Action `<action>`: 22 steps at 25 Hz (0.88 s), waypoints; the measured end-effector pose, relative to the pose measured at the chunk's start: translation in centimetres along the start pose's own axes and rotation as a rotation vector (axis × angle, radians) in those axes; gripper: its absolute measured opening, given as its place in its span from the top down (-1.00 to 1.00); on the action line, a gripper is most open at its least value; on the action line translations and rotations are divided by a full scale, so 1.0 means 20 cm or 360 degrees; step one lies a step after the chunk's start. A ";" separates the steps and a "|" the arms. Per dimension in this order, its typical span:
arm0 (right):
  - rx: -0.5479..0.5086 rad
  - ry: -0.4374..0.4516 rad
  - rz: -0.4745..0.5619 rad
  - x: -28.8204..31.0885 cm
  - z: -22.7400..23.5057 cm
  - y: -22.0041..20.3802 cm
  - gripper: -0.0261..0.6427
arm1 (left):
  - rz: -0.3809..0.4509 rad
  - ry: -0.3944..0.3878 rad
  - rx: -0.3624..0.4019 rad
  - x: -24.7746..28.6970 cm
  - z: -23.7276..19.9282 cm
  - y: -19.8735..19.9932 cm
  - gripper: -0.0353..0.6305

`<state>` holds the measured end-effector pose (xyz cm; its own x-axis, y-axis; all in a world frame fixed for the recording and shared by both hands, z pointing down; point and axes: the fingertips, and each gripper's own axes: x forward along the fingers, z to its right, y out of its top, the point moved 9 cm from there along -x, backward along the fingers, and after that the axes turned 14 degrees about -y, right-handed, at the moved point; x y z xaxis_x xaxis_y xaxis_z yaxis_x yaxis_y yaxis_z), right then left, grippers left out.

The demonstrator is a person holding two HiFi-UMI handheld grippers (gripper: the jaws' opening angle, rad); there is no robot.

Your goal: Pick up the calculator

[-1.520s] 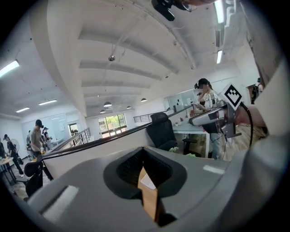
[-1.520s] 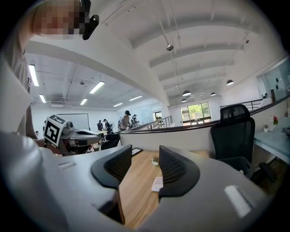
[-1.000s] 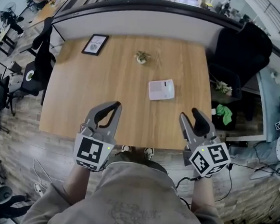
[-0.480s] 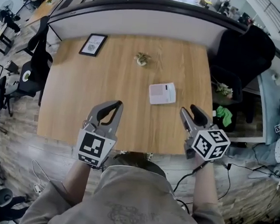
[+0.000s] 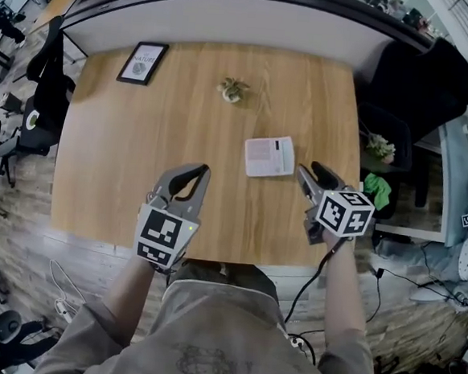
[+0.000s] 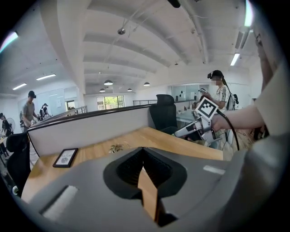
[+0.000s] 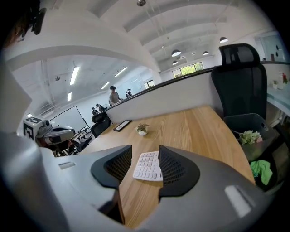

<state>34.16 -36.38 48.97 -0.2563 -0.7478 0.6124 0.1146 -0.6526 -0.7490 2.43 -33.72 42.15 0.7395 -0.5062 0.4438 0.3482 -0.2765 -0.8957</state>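
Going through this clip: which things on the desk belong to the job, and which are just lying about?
Job:
calculator
right tool, open, pointed at the calculator

Lying about:
frame
plant
left tool, shut, empty

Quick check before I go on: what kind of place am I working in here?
Most likely an open-plan office: a wooden desk backed by a low partition, a black office chair beside it, and people at other workstations beyond.
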 end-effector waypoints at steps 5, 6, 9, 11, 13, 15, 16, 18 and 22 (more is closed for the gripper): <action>0.0019 0.0028 -0.0124 0.28 0.07 -0.09 0.41 | -0.0070 -0.0001 -0.0052 0.13 -0.08 -0.13 0.89; 0.0023 0.0036 -0.0142 0.33 0.08 -0.11 0.41 | -0.0086 0.0003 -0.0064 0.15 -0.09 -0.16 0.89; 0.0039 0.0040 -0.0174 0.46 0.13 -0.17 0.41 | -0.0143 0.0015 -0.0079 0.21 -0.12 -0.22 0.89; 0.0042 0.0015 -0.0197 0.53 0.17 -0.20 0.41 | -0.0163 -0.0009 -0.0092 0.24 -0.13 -0.26 0.89; 0.0044 -0.0002 -0.0227 0.59 0.19 -0.23 0.41 | -0.0178 -0.0042 -0.0111 0.27 -0.14 -0.30 0.89; 0.0068 0.0004 -0.0260 0.63 0.21 -0.27 0.41 | -0.0193 -0.0060 -0.0122 0.31 -0.14 -0.34 0.89; 0.0090 0.0010 -0.0272 0.65 0.22 -0.28 0.41 | -0.0200 -0.0066 -0.0128 0.32 -0.14 -0.36 0.89; 0.0128 0.0019 -0.0285 0.69 0.23 -0.30 0.41 | -0.0199 -0.0068 -0.0142 0.34 -0.15 -0.39 0.89; 0.0203 0.0038 -0.0319 0.76 0.22 -0.32 0.41 | -0.0147 -0.0039 -0.0161 0.35 -0.17 -0.41 0.89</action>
<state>33.82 -44.02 64.22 -0.3087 -0.5997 0.7383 0.1788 -0.7989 -0.5742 2.73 -37.78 52.69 0.7214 -0.4548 0.5223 0.3565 -0.4027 -0.8430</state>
